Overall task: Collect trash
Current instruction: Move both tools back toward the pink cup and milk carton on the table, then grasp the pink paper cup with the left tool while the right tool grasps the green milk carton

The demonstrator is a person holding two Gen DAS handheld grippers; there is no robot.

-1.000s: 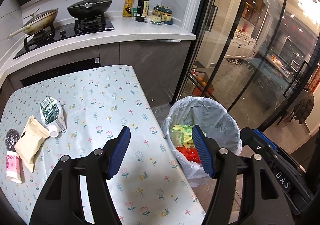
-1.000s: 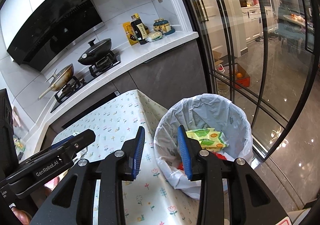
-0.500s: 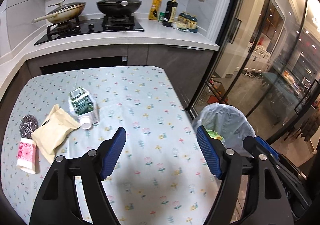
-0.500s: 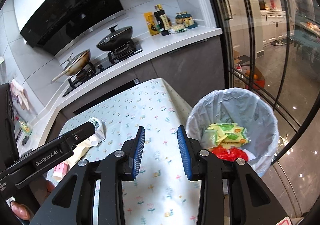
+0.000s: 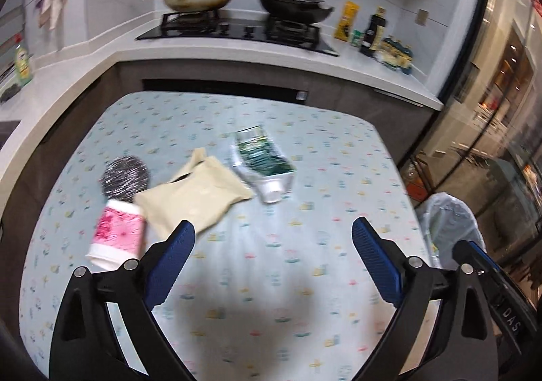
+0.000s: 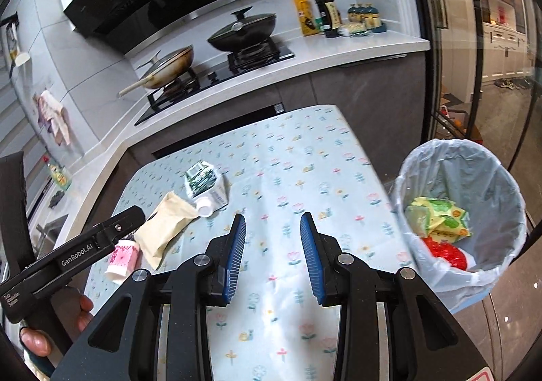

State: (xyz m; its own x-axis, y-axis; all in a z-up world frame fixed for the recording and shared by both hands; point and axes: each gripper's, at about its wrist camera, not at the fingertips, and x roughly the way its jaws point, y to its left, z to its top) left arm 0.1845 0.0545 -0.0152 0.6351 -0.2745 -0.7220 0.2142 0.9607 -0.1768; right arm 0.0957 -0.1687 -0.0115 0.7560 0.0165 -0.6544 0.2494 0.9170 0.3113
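On the flowered tablecloth [image 5: 288,279] lie a tan paper pouch [image 5: 194,199], a crushed green-and-white carton [image 5: 264,164], a pink-and-white cup [image 5: 117,238] on its side and a steel scourer [image 5: 123,179]. My left gripper [image 5: 272,255] hovers just short of them, its jaws opening wide with nothing between them. My right gripper [image 6: 272,252] hangs over the table's near right part, jaws apart and empty. The pouch [image 6: 166,227], carton [image 6: 203,186] and cup [image 6: 122,257] lie to its left. A white-lined trash bin [image 6: 464,215] with yellow-green wrappers and something red stands beside the table on the right.
Behind the table runs a counter with a gas hob [image 5: 237,30], two pans, sauce bottles [image 5: 372,32] and jars. Glass sliding doors [image 6: 474,76] are at the right. A hand [image 6: 37,337] holds the left gripper's body [image 6: 74,252] at the lower left of the right wrist view.
Both grippers swung left from over the bin to over the table. The left jaws spread much wider. The table trash now sits just ahead of the left gripper; the bin has slid to the right.
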